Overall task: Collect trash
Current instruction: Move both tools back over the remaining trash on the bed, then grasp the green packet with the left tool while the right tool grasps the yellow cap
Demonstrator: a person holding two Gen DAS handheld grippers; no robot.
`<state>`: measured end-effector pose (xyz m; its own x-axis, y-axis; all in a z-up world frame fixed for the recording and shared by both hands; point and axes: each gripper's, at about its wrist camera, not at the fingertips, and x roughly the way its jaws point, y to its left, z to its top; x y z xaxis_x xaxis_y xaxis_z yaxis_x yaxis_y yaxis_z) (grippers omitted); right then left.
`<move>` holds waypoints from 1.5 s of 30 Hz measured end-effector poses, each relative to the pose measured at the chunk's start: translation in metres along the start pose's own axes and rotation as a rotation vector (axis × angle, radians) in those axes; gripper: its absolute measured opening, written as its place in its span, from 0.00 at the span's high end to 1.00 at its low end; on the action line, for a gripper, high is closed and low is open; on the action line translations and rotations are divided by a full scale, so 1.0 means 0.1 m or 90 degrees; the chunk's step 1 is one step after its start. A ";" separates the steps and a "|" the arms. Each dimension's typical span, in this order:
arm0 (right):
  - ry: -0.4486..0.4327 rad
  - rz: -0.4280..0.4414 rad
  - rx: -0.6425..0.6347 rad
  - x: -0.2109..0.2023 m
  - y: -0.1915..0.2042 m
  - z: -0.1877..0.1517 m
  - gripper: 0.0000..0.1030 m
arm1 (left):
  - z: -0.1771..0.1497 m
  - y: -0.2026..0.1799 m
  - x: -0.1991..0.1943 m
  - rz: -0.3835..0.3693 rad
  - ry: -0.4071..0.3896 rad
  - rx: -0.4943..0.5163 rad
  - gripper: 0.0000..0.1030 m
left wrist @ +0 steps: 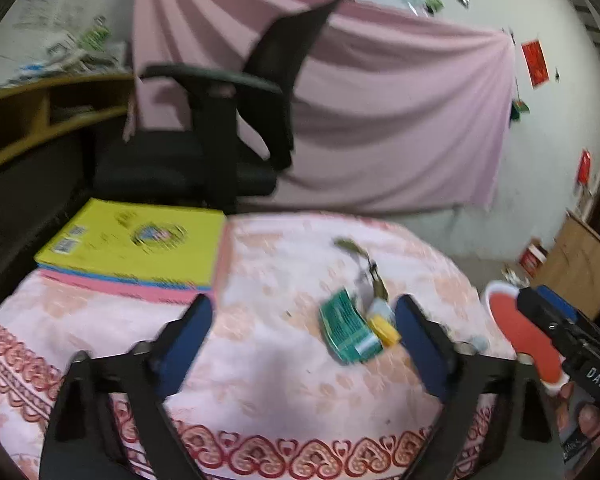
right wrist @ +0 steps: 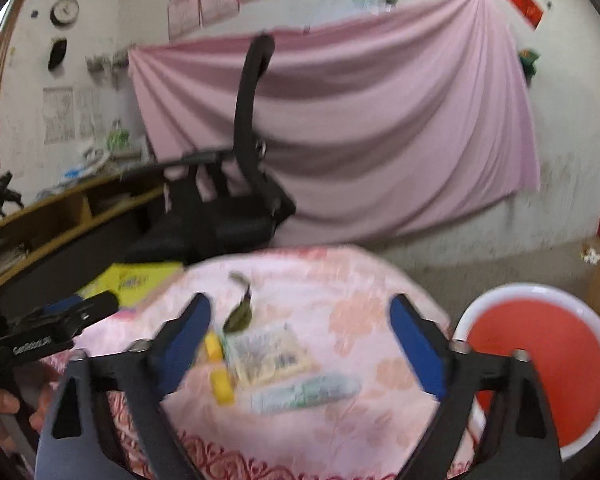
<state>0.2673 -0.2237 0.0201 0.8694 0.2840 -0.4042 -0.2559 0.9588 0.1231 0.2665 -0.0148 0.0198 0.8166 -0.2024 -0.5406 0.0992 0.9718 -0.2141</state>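
Here, two leaves [right wrist: 240, 314] join three wrappers [right wrist: 272, 350].

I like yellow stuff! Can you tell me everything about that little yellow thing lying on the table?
The small yellow wrapper is a bright, narrow piece, blurred, so any print is unreadable. It looks like thin plastic or paper. It lies flat on the pink flowered tablecloth, right beside the green packet, with a dry leaf just beyond its far end. No tool touches it.
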 end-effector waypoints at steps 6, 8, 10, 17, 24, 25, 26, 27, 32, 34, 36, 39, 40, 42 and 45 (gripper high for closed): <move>0.118 0.042 -0.018 0.15 0.10 -0.12 0.55 | -0.08 -0.08 0.24 -0.044 0.085 0.005 0.48; 0.145 0.059 -0.029 0.17 0.16 -0.16 0.62 | -0.09 -0.11 0.27 -0.051 0.101 0.008 0.55; 0.172 0.078 -0.036 0.20 0.20 -0.20 0.69 | -0.11 -0.13 0.33 -0.056 0.120 0.009 0.62; 0.233 0.129 -0.055 0.33 0.33 -0.29 0.76 | -0.14 -0.11 0.43 -0.054 0.153 -0.005 0.65; 0.265 0.135 -0.053 0.54 0.39 -0.31 0.87 | -0.14 -0.08 0.49 -0.079 0.166 -0.026 0.65; 0.262 0.134 -0.047 0.55 0.37 -0.29 0.87 | -0.13 -0.09 0.49 -0.082 0.167 -0.029 0.65; 0.257 0.130 -0.039 0.54 0.35 -0.28 0.87 | -0.12 -0.09 0.49 -0.085 0.167 -0.034 0.65; 0.253 0.126 -0.032 0.55 0.33 -0.28 0.87 | -0.12 -0.10 0.49 -0.090 0.166 -0.040 0.65; 0.226 0.097 0.018 0.52 0.13 -0.22 0.88 | -0.10 -0.24 0.52 -0.095 0.165 -0.023 0.64; 0.222 0.096 0.029 0.52 0.09 -0.20 0.88 | -0.09 -0.28 0.57 -0.091 0.173 -0.021 0.64; 0.222 0.096 0.032 0.52 0.08 -0.21 0.88 | -0.08 -0.28 0.63 -0.094 0.178 -0.042 0.64; 0.224 0.095 0.024 0.52 0.11 -0.21 0.88 | -0.06 -0.26 0.66 -0.102 0.176 -0.074 0.64; 0.224 0.095 0.022 0.52 0.11 -0.21 0.88 | -0.06 -0.25 0.67 -0.102 0.175 -0.081 0.64; 0.224 0.097 0.023 0.52 0.10 -0.21 0.88 | -0.05 -0.23 0.69 -0.105 0.177 -0.096 0.64; 0.224 0.098 0.029 0.52 0.08 -0.22 0.88 | -0.04 -0.23 0.68 -0.121 0.179 -0.109 0.63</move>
<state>0.3017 -0.2013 -0.0197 0.6219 0.4164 -0.6632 -0.3460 0.9059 0.2442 0.3178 -0.0512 -0.0156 0.6030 -0.4252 -0.6750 0.1184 0.8845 -0.4514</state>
